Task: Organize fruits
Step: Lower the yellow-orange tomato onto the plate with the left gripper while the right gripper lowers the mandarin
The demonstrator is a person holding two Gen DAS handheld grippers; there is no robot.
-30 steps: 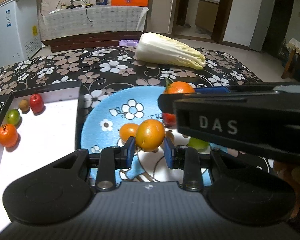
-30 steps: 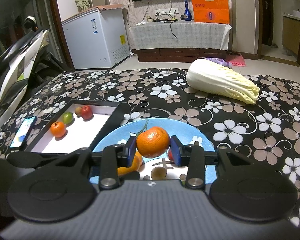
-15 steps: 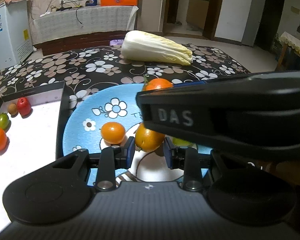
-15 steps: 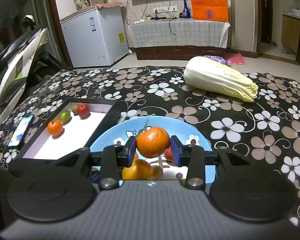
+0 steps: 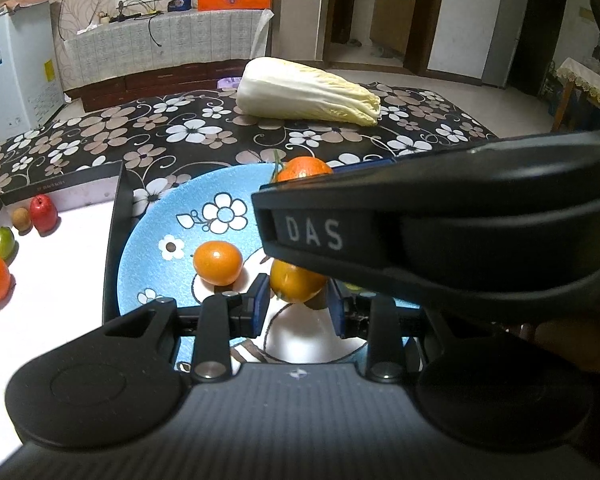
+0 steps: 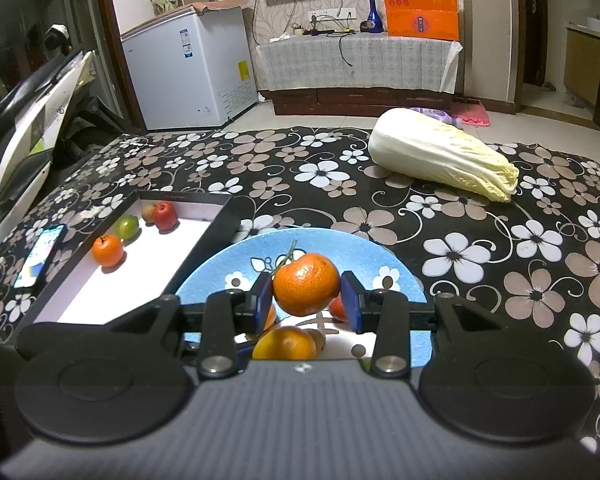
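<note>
My right gripper (image 6: 306,298) is shut on a stemmed tangerine (image 6: 306,288), held above the blue flowered plate (image 6: 364,258). In the left wrist view, that gripper's black housing (image 5: 440,220) crosses the frame, with the tangerine (image 5: 302,170) showing at its tip. My left gripper (image 5: 298,308) is shut on an orange (image 5: 296,282) just over the plate (image 5: 156,236). That orange (image 6: 286,344) also shows below the right gripper. Another orange (image 5: 217,262) lies on the plate. The black-rimmed white tray (image 5: 60,280) to the left holds several small fruits.
A napa cabbage (image 6: 436,156) lies at the far right of the flowered tablecloth. A phone (image 6: 40,254) rests left of the tray (image 6: 148,276). A red fruit (image 6: 336,308) and small brown ones sit on the plate under the grippers.
The left view has shifted a little, so the plate's loose orange sits further left, while the gripped orange stays between the pads. The right gripper and its tangerine have not moved.
</note>
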